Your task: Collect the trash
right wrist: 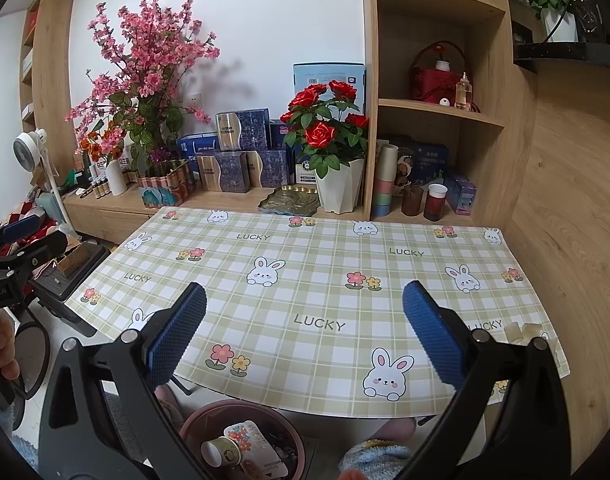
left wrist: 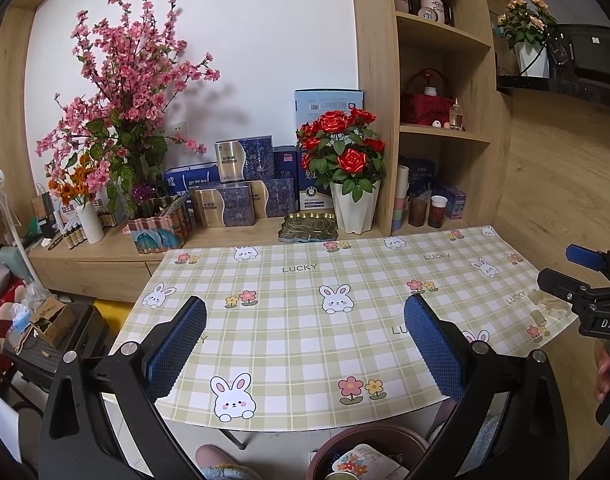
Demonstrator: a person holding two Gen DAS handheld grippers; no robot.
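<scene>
Trash pickup, last scraps pending.
L gripper [left wrist: 305, 344] & R gripper [right wrist: 305, 336] both spread, empty; scraps [left wrist: 547, 308] at 3 o'clock; next: R grabs, drops in bin [right wrist: 201, 420].

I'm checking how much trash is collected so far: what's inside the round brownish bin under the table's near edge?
Inside the round brownish bin: a flower-printed wrapper and a small tape roll. Anything beneath them is hidden.
</scene>
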